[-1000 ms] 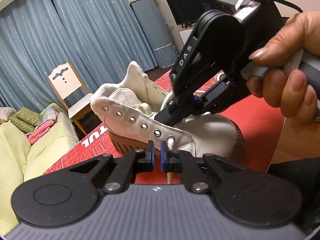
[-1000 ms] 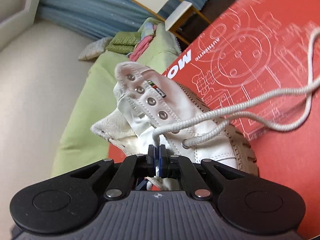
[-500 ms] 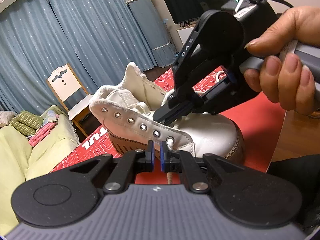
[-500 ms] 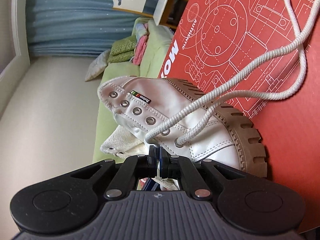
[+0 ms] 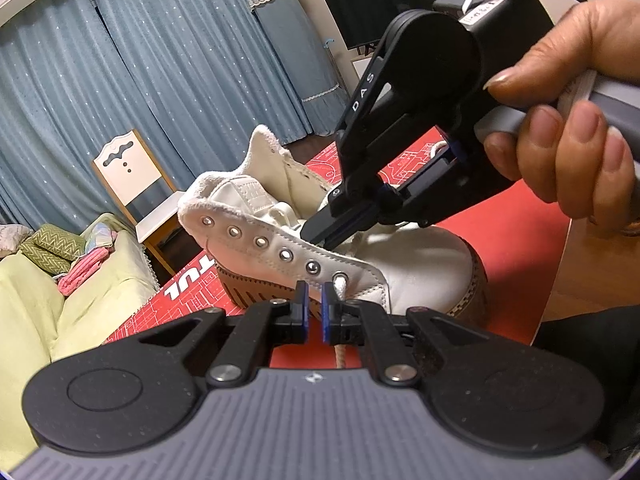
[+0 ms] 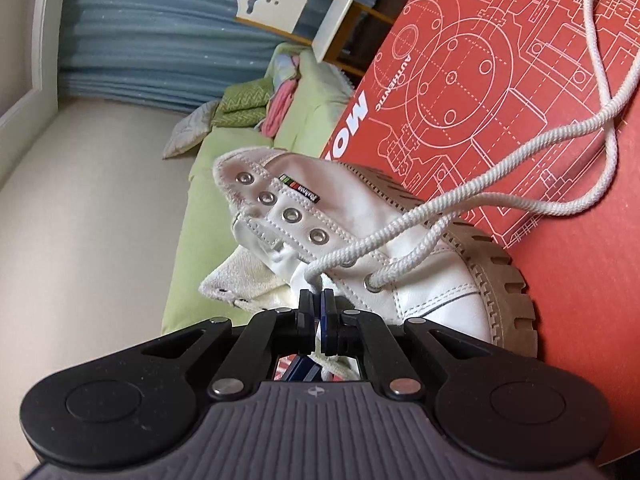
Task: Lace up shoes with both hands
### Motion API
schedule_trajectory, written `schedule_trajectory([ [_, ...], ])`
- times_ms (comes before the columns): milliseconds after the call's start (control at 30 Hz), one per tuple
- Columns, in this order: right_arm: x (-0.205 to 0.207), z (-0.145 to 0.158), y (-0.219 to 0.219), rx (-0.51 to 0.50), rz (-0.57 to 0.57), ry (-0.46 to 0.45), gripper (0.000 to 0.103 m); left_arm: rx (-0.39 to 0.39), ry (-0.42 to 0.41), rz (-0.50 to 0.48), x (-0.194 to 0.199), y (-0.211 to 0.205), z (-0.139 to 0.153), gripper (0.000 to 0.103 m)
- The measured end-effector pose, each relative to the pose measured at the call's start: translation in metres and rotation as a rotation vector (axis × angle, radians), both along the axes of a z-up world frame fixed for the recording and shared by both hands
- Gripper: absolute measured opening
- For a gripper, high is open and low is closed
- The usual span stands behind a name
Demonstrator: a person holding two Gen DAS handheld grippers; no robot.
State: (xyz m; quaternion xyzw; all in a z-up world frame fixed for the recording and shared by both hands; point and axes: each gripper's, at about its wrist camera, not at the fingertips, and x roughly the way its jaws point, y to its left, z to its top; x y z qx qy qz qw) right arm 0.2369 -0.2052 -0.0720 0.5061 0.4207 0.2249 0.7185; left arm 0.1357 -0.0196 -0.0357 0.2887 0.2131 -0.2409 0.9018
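A white high-top shoe with a brown lugged sole lies on a red printed box. My left gripper is beside the lowest eyelet, its pads a narrow gap apart with nothing between them. A white lace leaves that eyelet and drops behind the left gripper's right finger. My right gripper, held by a hand, pokes into the shoe's opening. In the right wrist view the right gripper is shut on the lace, which loops over the box and back to the shoe.
Beyond the box stand a white wooden chair and a green sofa with folded cloths on it. Blue curtains cover the back wall. A dark screen hangs at the upper right. Bare wooden table shows right of the box.
The right gripper has rolled and shifted while staying shut on the lace, and the loose loop lies further right on the box. The left gripper has barely moved.
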Motion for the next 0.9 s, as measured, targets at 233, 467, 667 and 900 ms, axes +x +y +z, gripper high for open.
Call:
schedule_trajectory([
  [233,0.003,0.002,-0.004,0.036,0.018,0.032,0.002,-0.001,-0.015,-0.005,0.0,0.002,0.005,0.007],
  [467,0.005,0.012,0.002,-0.072,0.046,-0.014,0.002,0.014,-0.018,-0.015,0.0,0.001,0.006,0.007],
  [667,0.005,-0.002,-0.008,0.048,0.012,0.057,0.001,0.025,-0.018,-0.015,-0.007,-0.006,-0.002,0.007],
  [900,0.01,-0.017,-0.015,0.154,0.001,0.124,0.002,0.027,-0.019,-0.014,-0.017,-0.012,-0.006,0.007],
])
